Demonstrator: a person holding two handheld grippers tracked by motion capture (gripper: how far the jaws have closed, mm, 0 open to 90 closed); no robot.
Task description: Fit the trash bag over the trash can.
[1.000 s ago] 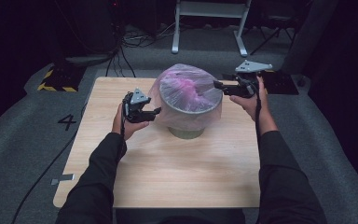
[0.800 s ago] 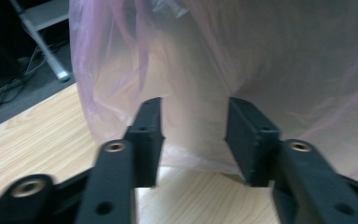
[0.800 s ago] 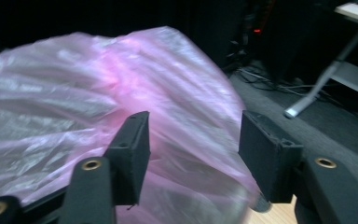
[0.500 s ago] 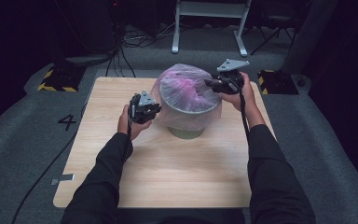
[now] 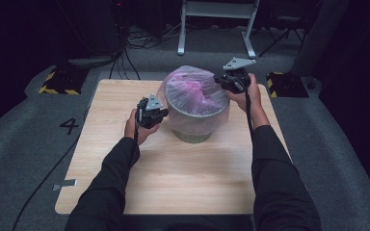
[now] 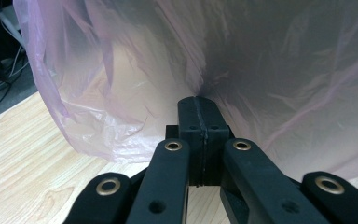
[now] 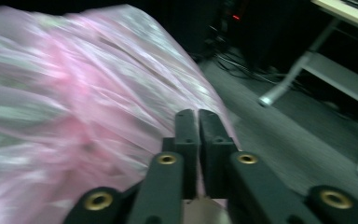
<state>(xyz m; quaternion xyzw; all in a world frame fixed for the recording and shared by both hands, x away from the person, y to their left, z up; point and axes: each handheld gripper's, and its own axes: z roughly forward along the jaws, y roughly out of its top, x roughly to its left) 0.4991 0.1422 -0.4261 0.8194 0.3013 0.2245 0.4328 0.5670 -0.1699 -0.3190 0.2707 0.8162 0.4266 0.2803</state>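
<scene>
**Plastic bag gripped at both sides over the bin**

The plastic bag (image 5: pixel 192 98), thin, translucent and pink-tinted, is draped over a round bin (image 5: pixel 192 135) that stands upright near the middle of the far half of the wooden table (image 5: pixel 173 183). The bin's axis is vertical and its mouth faces up; the bag film hangs down its outer wall on all sides.

Left of the bin, bare tabletop runs to the left edge, with grey floor beyond. The left gripper (image 5: pixel 161 114) sits just beside the bin's left wall. In the left gripper view, its jaws have just closed and meet with the bag film (image 6: pixel 135 93) pinched at the tips (image 6: pixel 203 105), low on the bag's skirt.

The near half of the table, toward the person, is open board.

At the bin's upper right rim, the right gripper (image 5: pixel 219 79) reaches the bag from the far right. Its jaws have just been closing; in the right gripper view they stand almost together with a narrow slit, pink film (image 7: pixel 74 107) bunched at the tips (image 7: pixel 198 116). The view is blurred. The table's right edge lies near this hand.
</scene>
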